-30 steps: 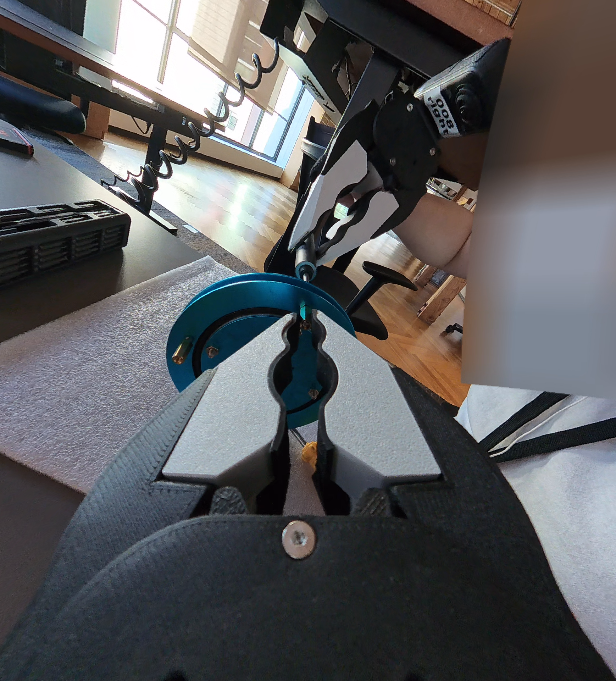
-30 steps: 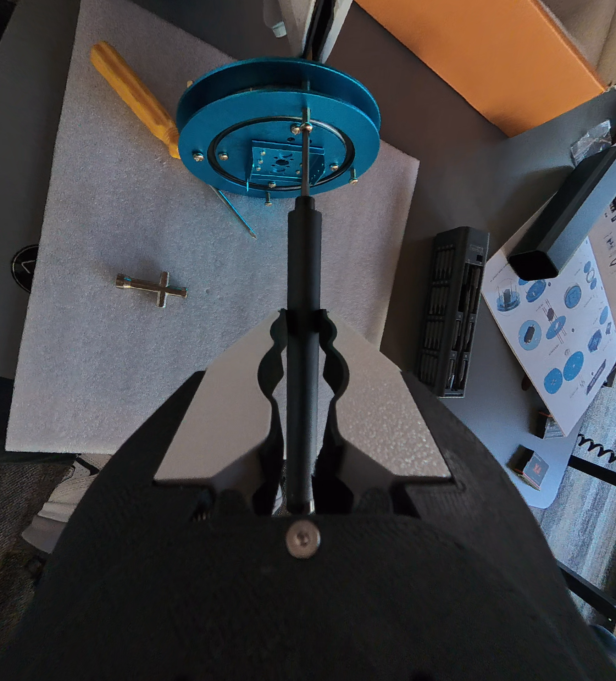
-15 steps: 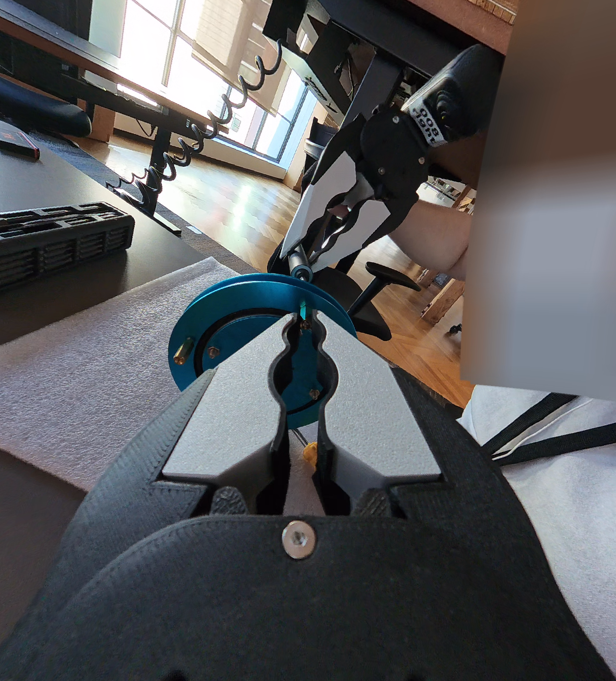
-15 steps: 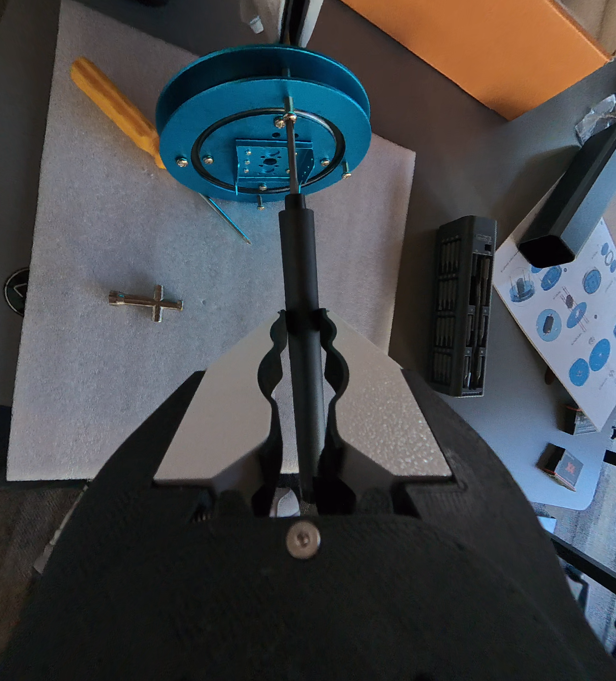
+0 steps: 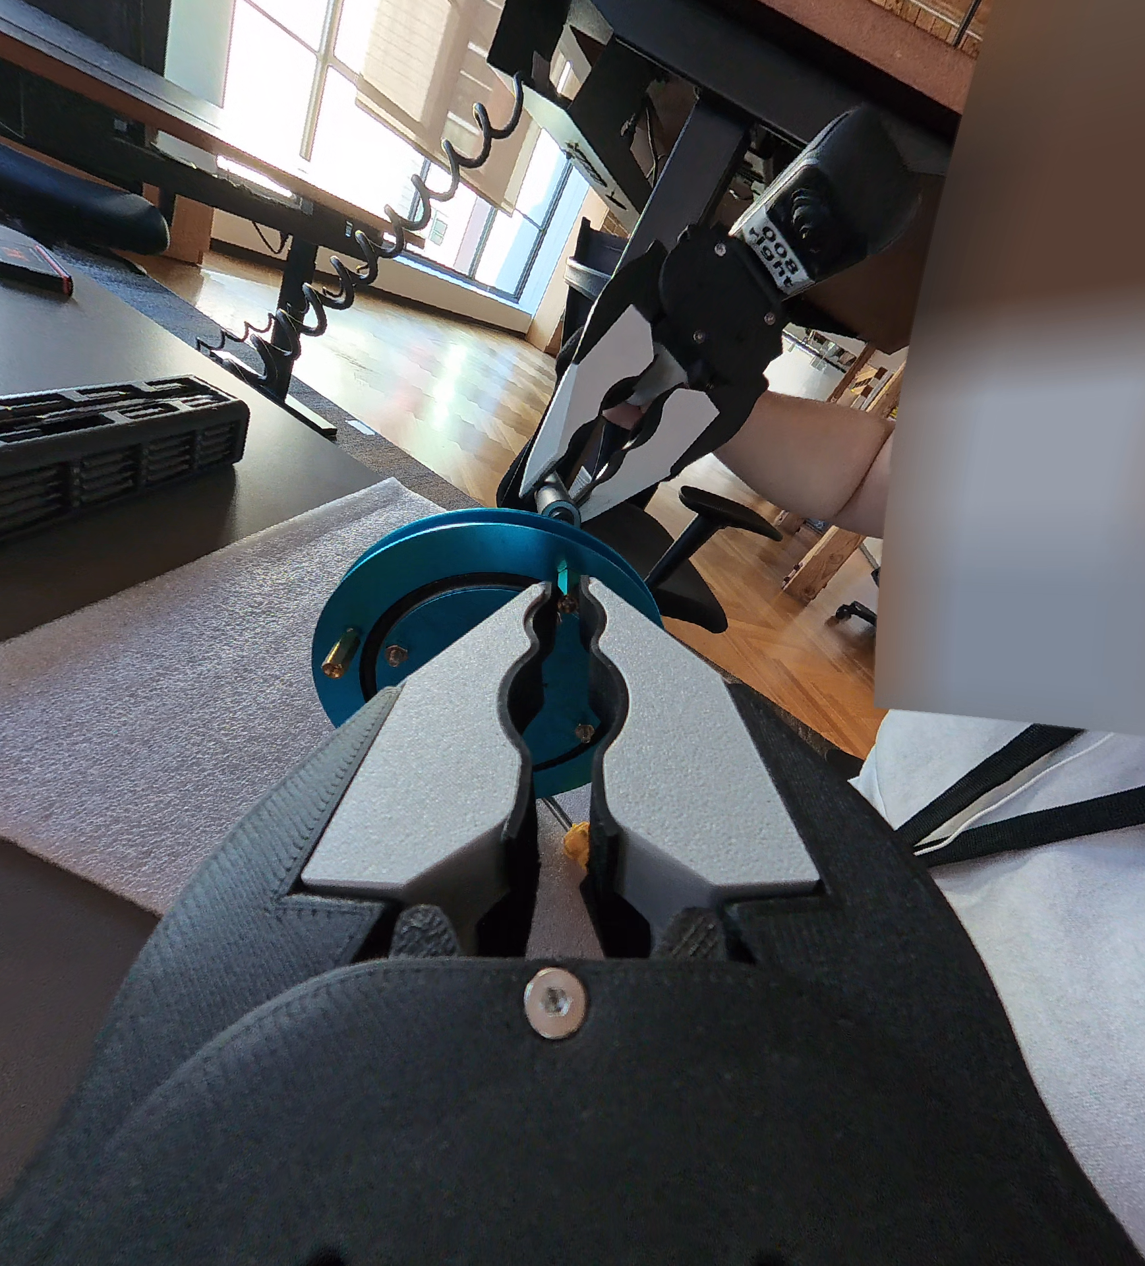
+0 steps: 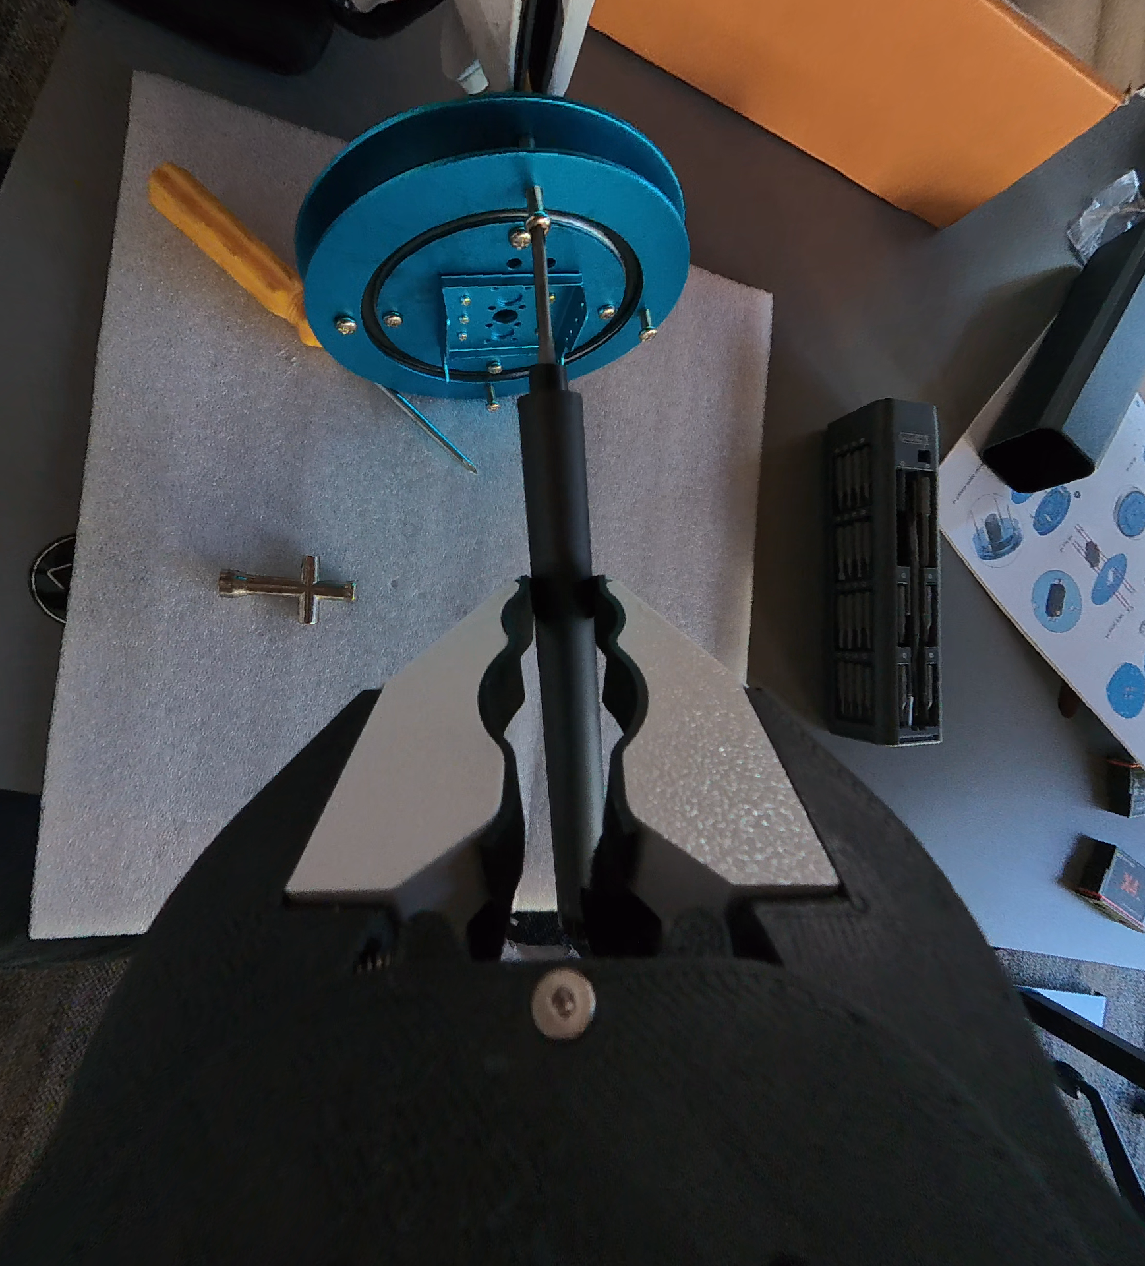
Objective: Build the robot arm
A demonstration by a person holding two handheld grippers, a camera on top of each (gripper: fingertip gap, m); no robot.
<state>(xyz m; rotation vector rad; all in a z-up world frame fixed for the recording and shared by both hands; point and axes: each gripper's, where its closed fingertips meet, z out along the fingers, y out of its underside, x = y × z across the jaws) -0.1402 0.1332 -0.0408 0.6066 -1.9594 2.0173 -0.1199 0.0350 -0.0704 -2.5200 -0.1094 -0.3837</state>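
Observation:
A blue two-disc metal assembly [image 6: 419,274] stands tilted on edge over a grey foam mat [image 6: 213,479]. My left gripper [image 5: 564,589] is shut on its far rim by a small green post, and the assembly [image 5: 419,616] fills the view past its fingers. My right gripper [image 6: 559,589] is shut on a black screwdriver [image 6: 556,493]. The thin bit of the screwdriver rests on a screw [image 6: 537,220] near the top of the disc face. The right gripper [image 5: 566,503] also shows above the disc in the left wrist view.
On the mat lie a yellow-handled screwdriver [image 6: 213,233] and a cross-shaped metal wrench [image 6: 288,589]. To the right are a black bit case [image 6: 884,568], an illustrated sheet [image 6: 1069,582], a dark rectangular sleeve [image 6: 1097,363] and a small box [image 6: 1114,887]. An orange box [image 6: 830,89] lies behind. My right fingertips sit around 11 centimetres from my left ones.
My right gripper has tilted and shifted a little with the screwdriver, its bit staying on the screw. The left gripper and the disc assembly have hardly moved.

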